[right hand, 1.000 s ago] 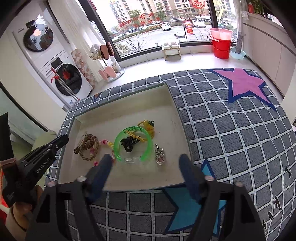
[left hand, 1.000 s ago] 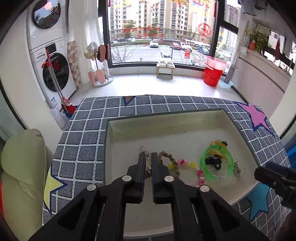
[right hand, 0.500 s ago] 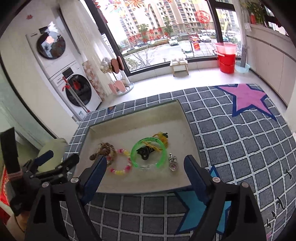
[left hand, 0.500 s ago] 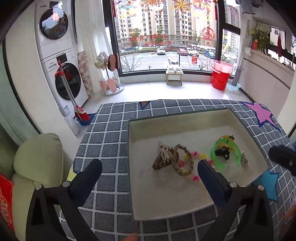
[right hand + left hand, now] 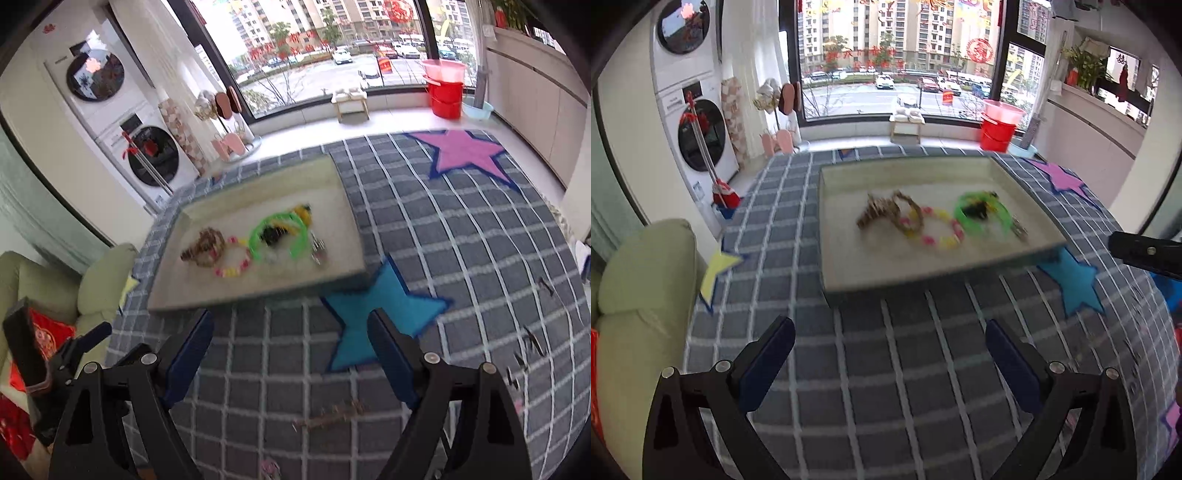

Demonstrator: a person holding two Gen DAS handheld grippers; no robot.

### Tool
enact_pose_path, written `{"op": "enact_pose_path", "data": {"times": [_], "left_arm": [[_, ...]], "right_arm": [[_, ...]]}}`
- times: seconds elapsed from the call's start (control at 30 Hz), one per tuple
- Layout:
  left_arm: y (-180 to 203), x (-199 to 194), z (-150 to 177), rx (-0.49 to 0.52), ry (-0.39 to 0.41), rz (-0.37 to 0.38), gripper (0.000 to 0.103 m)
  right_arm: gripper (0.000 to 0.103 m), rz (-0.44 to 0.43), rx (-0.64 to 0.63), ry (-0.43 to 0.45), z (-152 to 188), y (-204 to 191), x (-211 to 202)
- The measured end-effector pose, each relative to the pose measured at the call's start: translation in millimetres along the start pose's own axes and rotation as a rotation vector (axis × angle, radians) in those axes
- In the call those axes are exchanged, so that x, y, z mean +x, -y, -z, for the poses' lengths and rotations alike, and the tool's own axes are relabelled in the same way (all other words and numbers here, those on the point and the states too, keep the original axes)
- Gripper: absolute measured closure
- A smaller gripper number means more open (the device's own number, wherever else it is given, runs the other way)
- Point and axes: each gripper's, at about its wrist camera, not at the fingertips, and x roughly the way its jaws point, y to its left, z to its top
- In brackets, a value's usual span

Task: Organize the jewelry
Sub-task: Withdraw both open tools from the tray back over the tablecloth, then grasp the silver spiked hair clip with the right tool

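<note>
Left gripper (image 5: 890, 354) and right gripper (image 5: 291, 343): both spread wide, empty, over the rug (image 5: 886, 369). Jewelry sits in the tray (image 5: 849, 273): brown beads (image 5: 882, 212), pink-yellow bracelet (image 5: 938, 232), green bangle (image 5: 982, 214). Blurred chain-like item, probably jewelry (image 5: 332, 415), on the rug near right gripper.

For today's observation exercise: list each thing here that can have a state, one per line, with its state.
Left gripper: open, empty, above the cloth.
Right gripper: open, empty, near the tray's front edge.
Tray: flat on the cloth, holding jewelry.
Green bangle: lying in the tray.
Bead bracelet: lying in the tray.
Chain: on the cloth, outside the tray.
</note>
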Motion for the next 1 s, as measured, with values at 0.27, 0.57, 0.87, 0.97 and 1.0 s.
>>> {"op": "enact_pose_path", "data": {"times": [0.27,0.57,0.87,0.97,1.0], "left_arm": [[33,-35,45,0.031,-0.018,0.021,0.0],[44,-47,72,0.013,-0.019,-0.019,0.0],[34,-51,84,-0.034,-0.027,-0.055,0.0],[32,-55,86,-0.044,-0.024,-0.057,0.0],[32,-56,86,-0.045,-0.024,-0.054,0.0]], "right_arm": [[0.016,0.048,0.031,-0.103,44,20,1],[0.016,0.124,0.109,-0.159,73,19,14],[0.031,0.243,0.117,-0.134,81,-1,37],[0.038,0.293,0.053,-0.126,82,-11,42],[0.045,0.313,0.029,-0.122,84,-14,43]]}}
